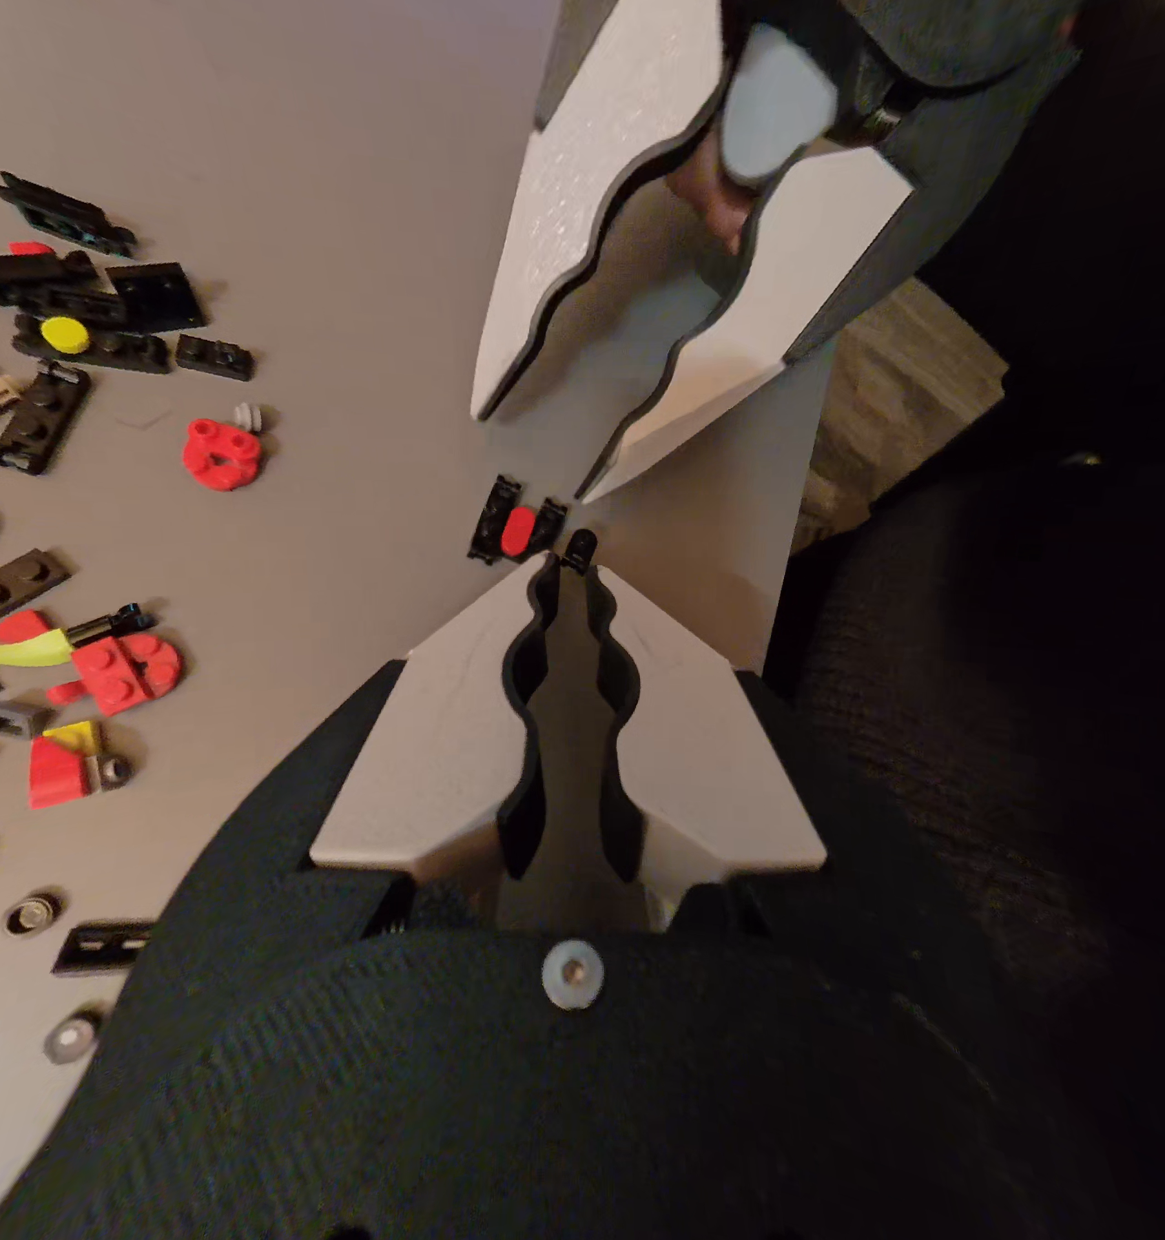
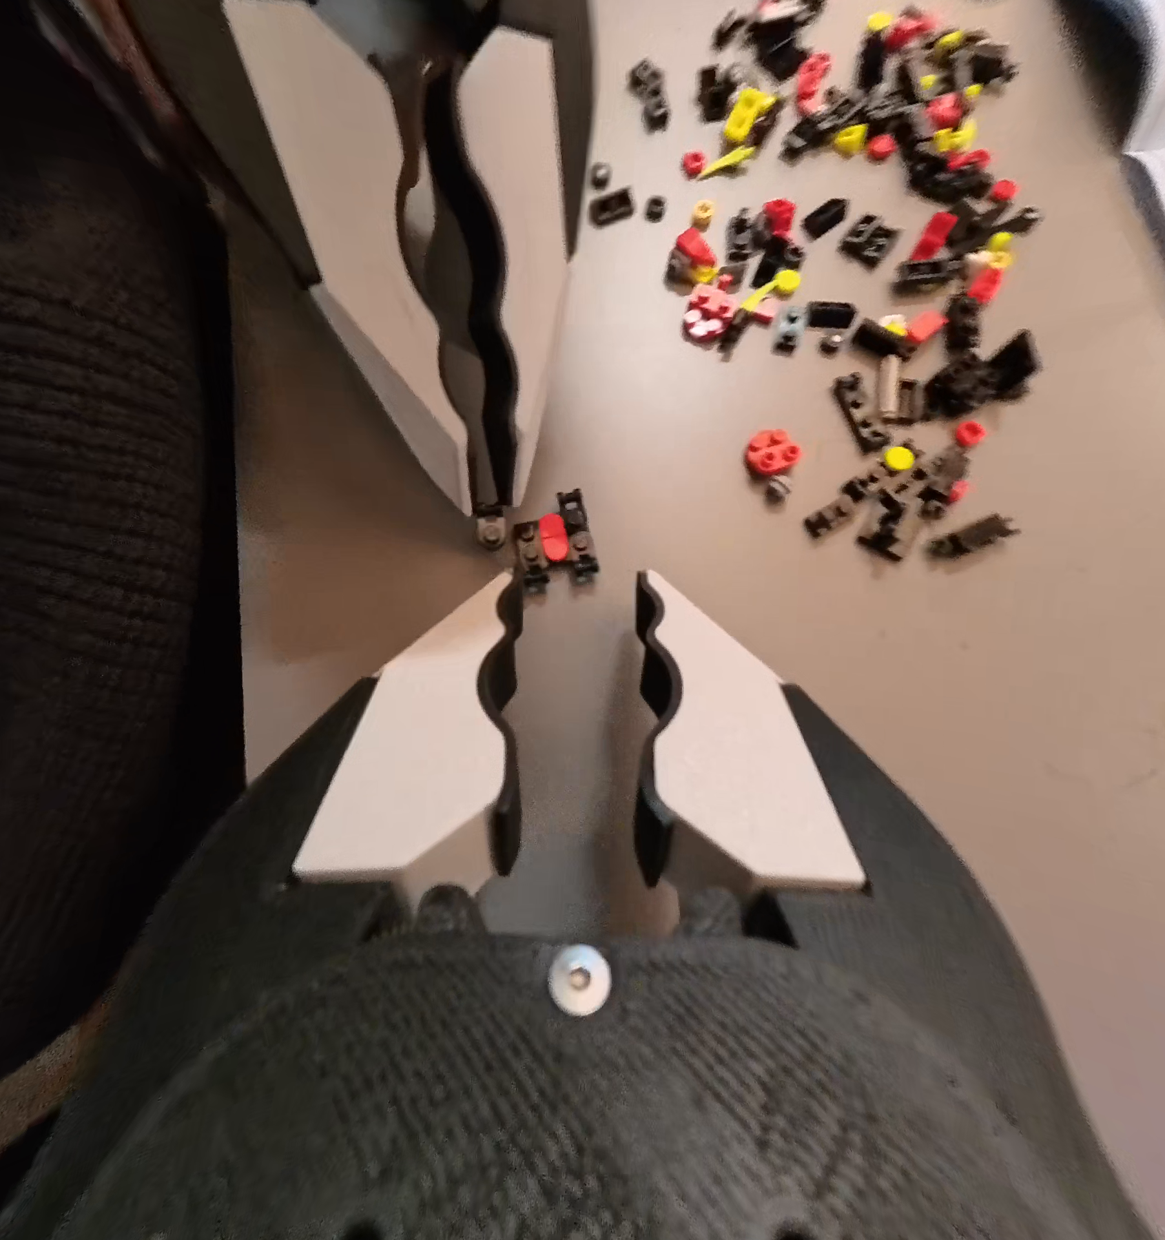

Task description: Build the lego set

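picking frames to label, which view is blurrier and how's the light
Right wrist view: softer, the brick pile smeared, more so toward the edge. Left wrist view: sharper, the red round brick crisp. Both: dim warm light, soft shadows, dark sides, wide-angle bending.

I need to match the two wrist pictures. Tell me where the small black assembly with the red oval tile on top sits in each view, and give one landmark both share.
Left wrist view: the black assembly lies on the grey table near picture centre, just up-left of the left gripper.
Right wrist view: it lies near centre, just ahead of the open right gripper, towards its left finger.
Shared landmark: the red round four-stud piece.
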Demonstrator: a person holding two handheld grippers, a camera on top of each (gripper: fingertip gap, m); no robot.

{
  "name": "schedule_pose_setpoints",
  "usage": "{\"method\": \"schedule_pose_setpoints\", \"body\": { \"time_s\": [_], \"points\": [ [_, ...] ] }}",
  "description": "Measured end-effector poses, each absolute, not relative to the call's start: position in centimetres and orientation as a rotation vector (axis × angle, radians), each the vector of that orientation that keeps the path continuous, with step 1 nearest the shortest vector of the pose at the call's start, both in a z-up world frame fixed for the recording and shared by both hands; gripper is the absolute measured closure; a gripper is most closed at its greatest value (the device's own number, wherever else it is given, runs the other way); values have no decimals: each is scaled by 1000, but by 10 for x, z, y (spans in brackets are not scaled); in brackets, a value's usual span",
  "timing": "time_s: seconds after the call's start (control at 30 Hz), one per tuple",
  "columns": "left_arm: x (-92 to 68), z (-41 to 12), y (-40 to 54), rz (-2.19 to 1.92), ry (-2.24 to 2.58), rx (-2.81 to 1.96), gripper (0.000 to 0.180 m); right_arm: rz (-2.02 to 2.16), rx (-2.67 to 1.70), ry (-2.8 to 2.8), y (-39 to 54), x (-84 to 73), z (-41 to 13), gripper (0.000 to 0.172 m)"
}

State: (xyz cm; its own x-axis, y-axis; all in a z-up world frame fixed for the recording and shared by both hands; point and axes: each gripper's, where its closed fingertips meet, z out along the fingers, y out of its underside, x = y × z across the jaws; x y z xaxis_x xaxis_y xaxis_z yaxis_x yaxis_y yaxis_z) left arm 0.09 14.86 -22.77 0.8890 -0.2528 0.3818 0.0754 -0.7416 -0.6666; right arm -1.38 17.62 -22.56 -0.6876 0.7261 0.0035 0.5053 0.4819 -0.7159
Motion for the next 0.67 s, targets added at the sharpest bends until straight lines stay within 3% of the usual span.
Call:
{"method": "schedule_pose_setpoints", "body": {
  "time_s": [0.17, 0.47, 0.6, 0.67],
  "points": [
    [-11, -234, 150, -477, 107, -2372, 175, 1158, -1096, -2258, 175, -14, -201, 146],
    [-11, -237, 150, -535, 88, -2374, 175, 1087, -1065, -2363, 162, -15, -220, 154],
    [-10, -237, 150, -531, 100, -2377, 174, 1039, -1047, -2380, 158, -16, -222, 172],
    [-9, -237, 149, -538, 102, -2377, 174, 1025, -1045, -2391, 157, -16, -224, 172]
  ]
}}
